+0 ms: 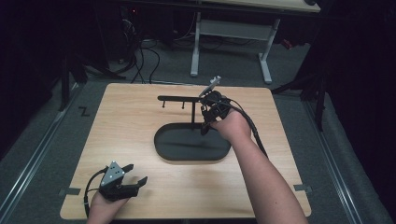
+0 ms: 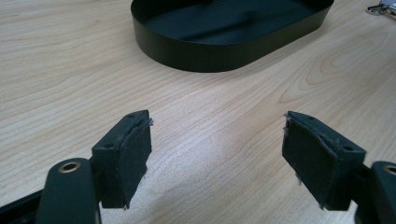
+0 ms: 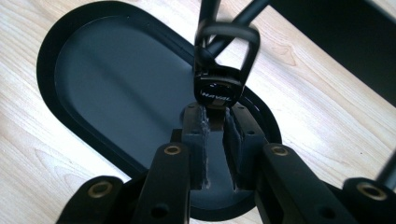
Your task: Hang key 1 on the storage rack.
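At frame centre, the right gripper clamps a watch near the stand's hook bar, seemingly not yet hung; the left gripper rests released at lower left.

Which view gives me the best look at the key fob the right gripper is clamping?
The right gripper view: the key fob sits close above the shut right gripper, its loop and lettering visible. In the high view the hand covers it; the left gripper view faces the tray.
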Tool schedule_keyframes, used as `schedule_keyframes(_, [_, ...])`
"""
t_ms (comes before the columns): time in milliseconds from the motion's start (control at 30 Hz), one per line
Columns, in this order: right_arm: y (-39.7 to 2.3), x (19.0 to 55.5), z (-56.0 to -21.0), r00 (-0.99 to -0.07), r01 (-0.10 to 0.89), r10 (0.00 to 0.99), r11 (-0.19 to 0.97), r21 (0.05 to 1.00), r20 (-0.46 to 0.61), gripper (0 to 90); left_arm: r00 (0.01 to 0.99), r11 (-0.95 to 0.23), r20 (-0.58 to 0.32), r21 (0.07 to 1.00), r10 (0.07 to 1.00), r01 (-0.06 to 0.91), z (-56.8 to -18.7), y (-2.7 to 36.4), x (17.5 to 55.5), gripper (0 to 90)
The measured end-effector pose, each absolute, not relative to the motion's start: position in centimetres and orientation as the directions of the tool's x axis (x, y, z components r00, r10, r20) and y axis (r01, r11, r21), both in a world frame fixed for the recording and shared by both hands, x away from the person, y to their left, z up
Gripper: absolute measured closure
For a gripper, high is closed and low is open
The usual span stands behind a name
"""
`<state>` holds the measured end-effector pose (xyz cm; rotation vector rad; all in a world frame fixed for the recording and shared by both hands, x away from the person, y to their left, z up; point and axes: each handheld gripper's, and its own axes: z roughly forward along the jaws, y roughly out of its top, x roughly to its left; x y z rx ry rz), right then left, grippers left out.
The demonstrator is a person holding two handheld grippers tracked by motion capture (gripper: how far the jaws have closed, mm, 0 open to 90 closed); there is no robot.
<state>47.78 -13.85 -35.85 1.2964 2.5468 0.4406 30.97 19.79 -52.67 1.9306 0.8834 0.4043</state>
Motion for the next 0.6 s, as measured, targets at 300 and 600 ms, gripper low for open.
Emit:
schedule_keyframes(300, [-14.0, 47.2, -35.9, -0.582, 0.737, 0.81, 0.562, 0.377, -0.07, 73.1, 0.685, -0.295, -0.078, 0.863, 0.725, 0.41, -52.7, 19.7, 31.0, 24.5])
schedule_keyframes(600, [-14.7, 45.6, -36.2, -0.585, 0.734, 0.808, 0.563, 0.379, -0.068, 66.0, 0.687, -0.303, -0.074, 0.86, 0.722, 0.411, -52.7, 19.5, 31.0, 24.5])
